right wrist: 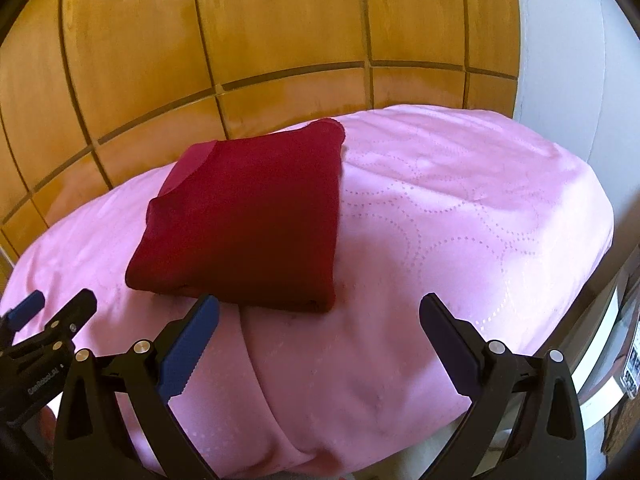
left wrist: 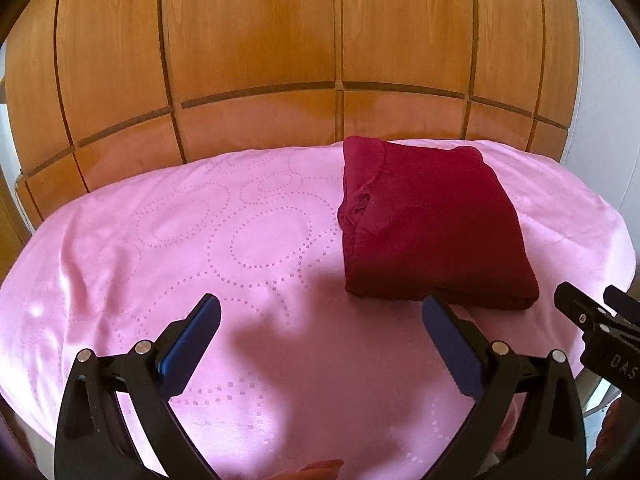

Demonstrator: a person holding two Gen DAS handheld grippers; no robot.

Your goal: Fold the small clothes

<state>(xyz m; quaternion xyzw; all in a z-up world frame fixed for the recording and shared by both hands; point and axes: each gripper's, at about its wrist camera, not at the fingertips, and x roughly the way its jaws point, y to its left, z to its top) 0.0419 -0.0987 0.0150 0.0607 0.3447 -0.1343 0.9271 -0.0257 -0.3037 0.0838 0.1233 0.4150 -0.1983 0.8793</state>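
Blue-padded fingers of the left gripper fill the lower foreground of the left wrist view, spread wide with nothing between them, hanging over a pink bedspread patterned with dotted circles. Ahead and to the right of this gripper lies a dark red garment, folded into a compact rectangle and resting flat on the bedspread; its near edge sits just beyond the gripper's right finger. At the far right edge of that view the right gripper enters, and its jaws also stand apart. In the right wrist view the right gripper is likewise wide open and empty, with the folded garment ahead and to its left, its near corner close to the left finger. A wooden panelled wardrobe stands behind the bed.
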